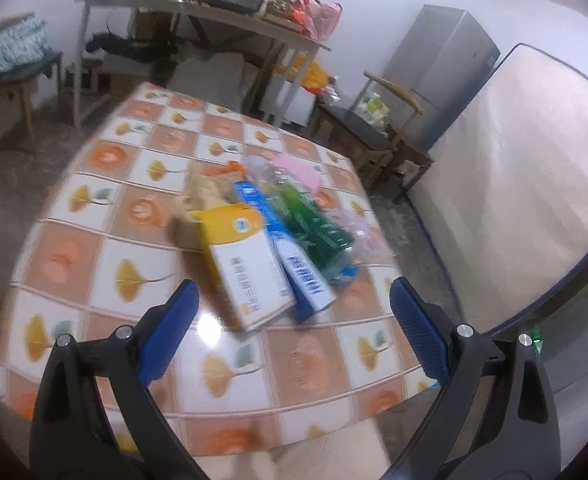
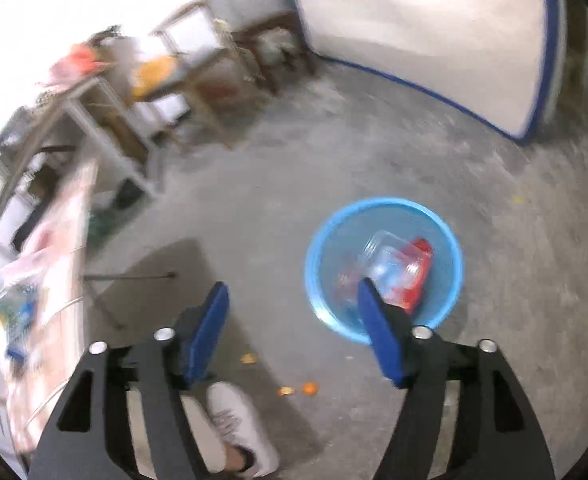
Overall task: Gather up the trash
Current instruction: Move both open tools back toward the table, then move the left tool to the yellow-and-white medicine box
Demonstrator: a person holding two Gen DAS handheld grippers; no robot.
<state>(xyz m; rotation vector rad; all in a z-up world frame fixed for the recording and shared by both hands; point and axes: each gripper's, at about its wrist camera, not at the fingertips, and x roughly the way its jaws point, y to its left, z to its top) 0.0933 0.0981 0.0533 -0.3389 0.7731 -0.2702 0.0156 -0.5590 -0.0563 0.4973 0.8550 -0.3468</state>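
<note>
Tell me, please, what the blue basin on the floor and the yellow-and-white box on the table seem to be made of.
The blue basin looks like glossy, slightly translucent plastic, with a smooth moulded rim. The yellow-and-white box looks like printed cardboard with flat faces and sharp folded edges; blur hides finer detail.

On the bench [image 1: 106,216] a carton [image 1: 246,268] lies left of a narrow box [image 1: 301,276], touching it; a bottle [image 1: 294,196] lies behind them. A basin [image 2: 321,240] stands on the floor [image 2: 373,152], right of the bench, with a clear container [image 2: 385,260] in it.
</note>
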